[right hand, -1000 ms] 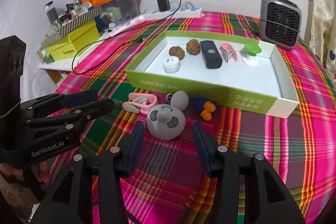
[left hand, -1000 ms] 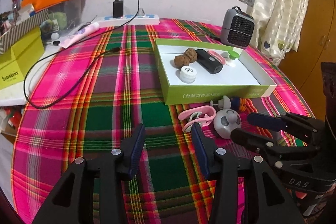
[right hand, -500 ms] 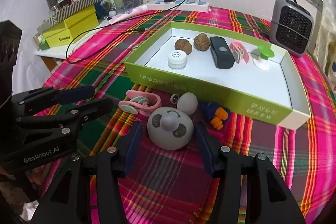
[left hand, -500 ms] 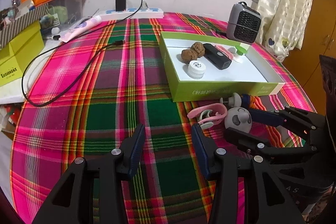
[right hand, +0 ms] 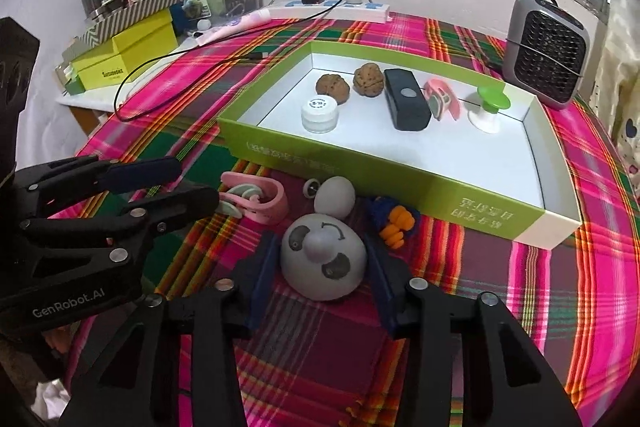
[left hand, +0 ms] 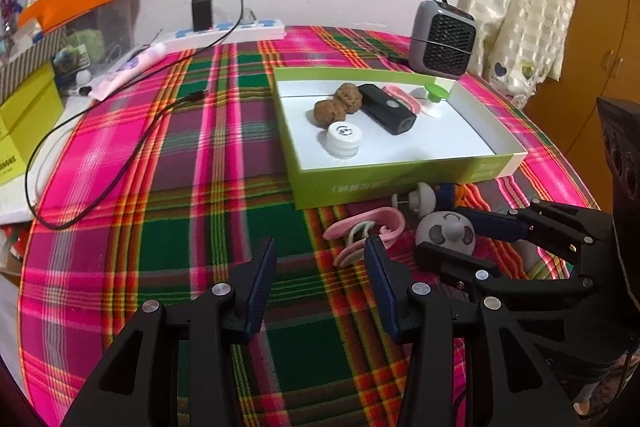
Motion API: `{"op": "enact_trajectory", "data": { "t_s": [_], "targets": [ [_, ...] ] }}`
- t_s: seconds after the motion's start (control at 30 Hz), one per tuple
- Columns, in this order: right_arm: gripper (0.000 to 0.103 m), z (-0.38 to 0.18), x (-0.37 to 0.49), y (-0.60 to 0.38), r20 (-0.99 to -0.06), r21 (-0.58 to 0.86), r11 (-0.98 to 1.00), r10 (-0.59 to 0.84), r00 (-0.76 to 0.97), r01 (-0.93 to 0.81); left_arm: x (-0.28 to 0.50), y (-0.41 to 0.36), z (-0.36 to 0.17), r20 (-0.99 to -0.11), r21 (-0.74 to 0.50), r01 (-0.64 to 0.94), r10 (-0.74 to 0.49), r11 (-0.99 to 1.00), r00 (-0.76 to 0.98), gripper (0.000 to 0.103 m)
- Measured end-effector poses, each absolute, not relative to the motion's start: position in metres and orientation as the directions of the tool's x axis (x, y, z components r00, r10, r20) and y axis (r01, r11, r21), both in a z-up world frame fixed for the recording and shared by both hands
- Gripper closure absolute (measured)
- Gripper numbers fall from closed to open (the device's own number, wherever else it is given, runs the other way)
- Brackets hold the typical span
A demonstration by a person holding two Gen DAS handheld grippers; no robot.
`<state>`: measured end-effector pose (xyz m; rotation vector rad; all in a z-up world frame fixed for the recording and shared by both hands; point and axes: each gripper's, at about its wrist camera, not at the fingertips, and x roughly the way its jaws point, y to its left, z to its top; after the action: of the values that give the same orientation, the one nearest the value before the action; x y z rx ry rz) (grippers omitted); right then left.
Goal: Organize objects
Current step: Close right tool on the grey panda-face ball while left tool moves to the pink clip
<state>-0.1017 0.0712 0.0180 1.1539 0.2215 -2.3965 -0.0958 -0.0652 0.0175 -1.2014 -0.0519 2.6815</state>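
A grey round toy (right hand: 322,259) with a face lies on the plaid cloth in front of the green tray (right hand: 360,163). My right gripper (right hand: 322,261) has a finger on each side of the toy; its jaws are closing and the pads touch the toy's sides. From the left wrist the same toy (left hand: 444,231) sits between those fingers. My left gripper (left hand: 320,259) stands open over bare cloth with nothing in it, its right finger beside a pink clip (left hand: 368,227). A white egg-shaped piece (right hand: 334,197) and a blue and orange toy (right hand: 392,223) lie by the tray wall.
The tray holds two walnuts (right hand: 332,89), a white jar (right hand: 319,113), a black box (right hand: 406,99), a pink clip and a green-topped piece (right hand: 492,105). A grey heater (right hand: 546,51) stands at the back right. A black cable (left hand: 120,163) and a power strip lie at the left and back.
The right gripper slid forward until the grey toy sat between its fingers, then the jaws narrowed onto it. The left gripper has stayed open and nearly still.
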Motion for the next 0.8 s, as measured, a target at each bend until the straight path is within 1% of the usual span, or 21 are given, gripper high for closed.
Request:
{"op": "enact_trajectory", "data": {
  "t_s": [0.3, 0.5, 0.6, 0.8],
  "targets": [
    [0.059, 0.019, -0.098, 0.084, -0.768, 0.052, -0.886, -0.331, -0.549, 0.462, -0.103, -0.051, 0.013, -0.747, -0.123, -0.213, 0.232, -0.969, -0.623, 0.059],
    [0.059, 0.02, -0.093, 0.099, -0.769, 0.044, -0.9, -0.307, -0.561, 0.434, -0.099, -0.04, 0.014, -0.74, -0.151, -0.251, 0.277, -0.956, -0.613, 0.059],
    [0.059, 0.02, -0.092, 0.105, -0.767, 0.043, -0.907, -0.299, -0.567, 0.42, -0.096, -0.034, 0.014, -0.739, -0.184, -0.273, 0.316, -0.944, -0.595, 0.059],
    [0.059, 0.021, -0.091, 0.114, -0.765, 0.048, -0.915, -0.292, -0.574, 0.401, -0.089, -0.022, 0.013, -0.739, -0.194, -0.308, 0.345, -0.931, -0.578, 0.059]
  ]
}}
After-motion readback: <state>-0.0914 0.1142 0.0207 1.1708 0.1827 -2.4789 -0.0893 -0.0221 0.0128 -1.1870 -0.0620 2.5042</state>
